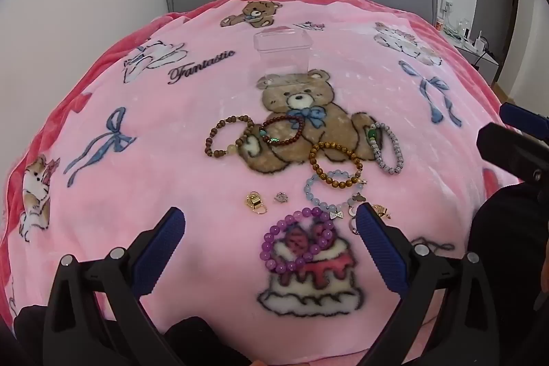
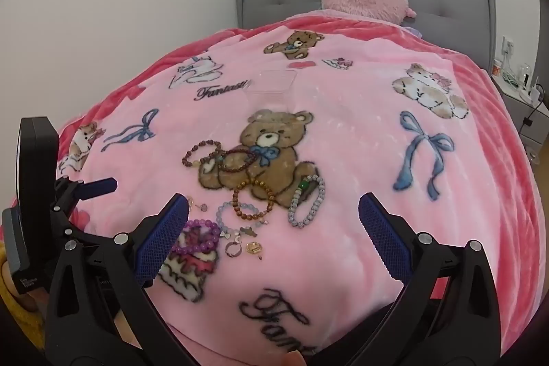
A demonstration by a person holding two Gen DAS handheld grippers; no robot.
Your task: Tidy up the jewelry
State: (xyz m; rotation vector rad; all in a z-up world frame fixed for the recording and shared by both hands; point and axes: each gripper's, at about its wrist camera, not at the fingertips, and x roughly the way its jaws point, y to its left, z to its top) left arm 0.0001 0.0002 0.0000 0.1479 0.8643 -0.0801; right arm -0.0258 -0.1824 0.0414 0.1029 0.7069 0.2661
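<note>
Purple bracelet (image 1: 298, 240) light, floppy (beads slick): pinch across one side. Left gripper (image 1: 271, 228), right gripper (image 2: 274, 218) jaws spread, empty.

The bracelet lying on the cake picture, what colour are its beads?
Purple: the purple bracelet shows best in the left wrist view.
</note>
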